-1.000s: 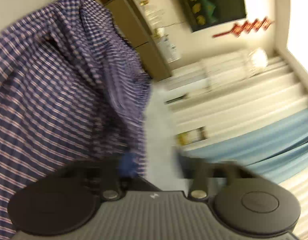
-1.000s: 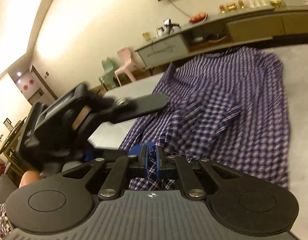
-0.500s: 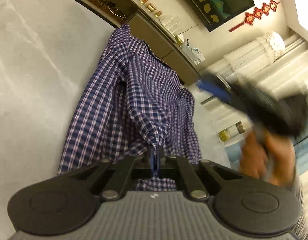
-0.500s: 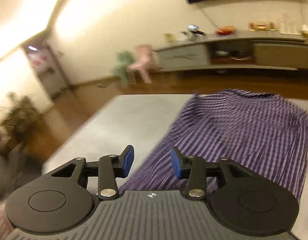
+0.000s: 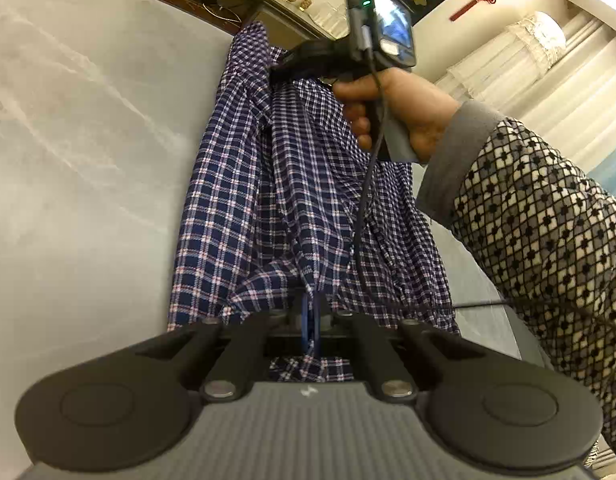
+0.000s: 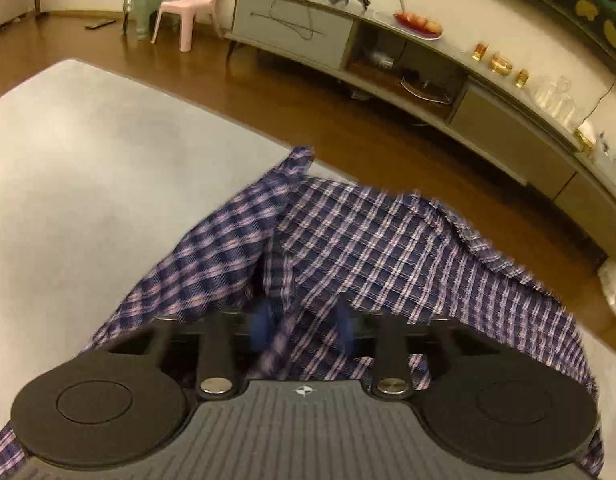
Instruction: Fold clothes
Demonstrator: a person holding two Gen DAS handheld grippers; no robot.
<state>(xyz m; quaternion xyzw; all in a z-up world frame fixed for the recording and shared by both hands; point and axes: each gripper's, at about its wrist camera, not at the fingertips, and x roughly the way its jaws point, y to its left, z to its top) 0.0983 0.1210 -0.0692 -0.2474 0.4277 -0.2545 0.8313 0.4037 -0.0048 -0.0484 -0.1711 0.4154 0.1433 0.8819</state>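
A navy, white and red checked shirt (image 5: 268,200) lies lengthwise on the grey table (image 5: 68,160). My left gripper (image 5: 311,320) is shut on the shirt's near edge, pinching a fold between its blue pads. In the left wrist view the right gripper (image 5: 292,64), held in a hand, reaches over the shirt's far end. In the right wrist view my right gripper (image 6: 304,324) is open, its blue pads (image 6: 262,326) apart with a ridge of the shirt (image 6: 387,248) between them.
The table's far edge (image 6: 228,120) drops to a wooden floor. A long low sideboard (image 6: 427,80) with glasses and a fruit plate runs along the wall. Pink and green small chairs (image 6: 188,4) stand at the far left. The person's patterned sleeve (image 5: 547,240) crosses the right side.
My right gripper has moved forward and down onto the shirt's far end, staying open. My left gripper keeps its hold on the near edge, and the shirt lies stretched out.
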